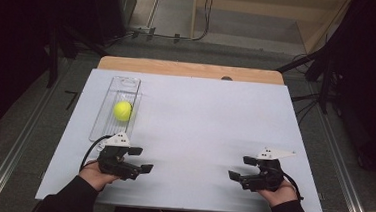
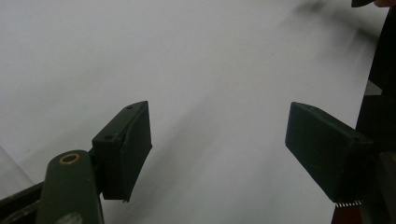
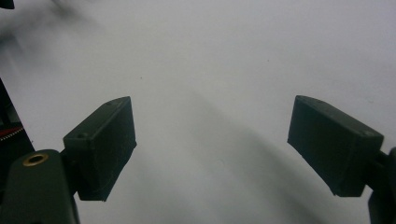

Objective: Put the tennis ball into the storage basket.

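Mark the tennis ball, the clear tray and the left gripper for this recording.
tennis ball (image 1: pixel 122 110), high view, middle of its yellow surface.
clear tray (image 1: pixel 125 82), high view, bare far end beyond the ball.
left gripper (image 1: pixel 140 159), high view, midway between its open fingertips.

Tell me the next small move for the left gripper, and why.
Probably swing the left gripper away from the table's middle and forward toward the tennis ball. Its fingers stand wide apart with nothing between them, aimed at bare white table, while the ball lies in the clear tray just beyond that hand.
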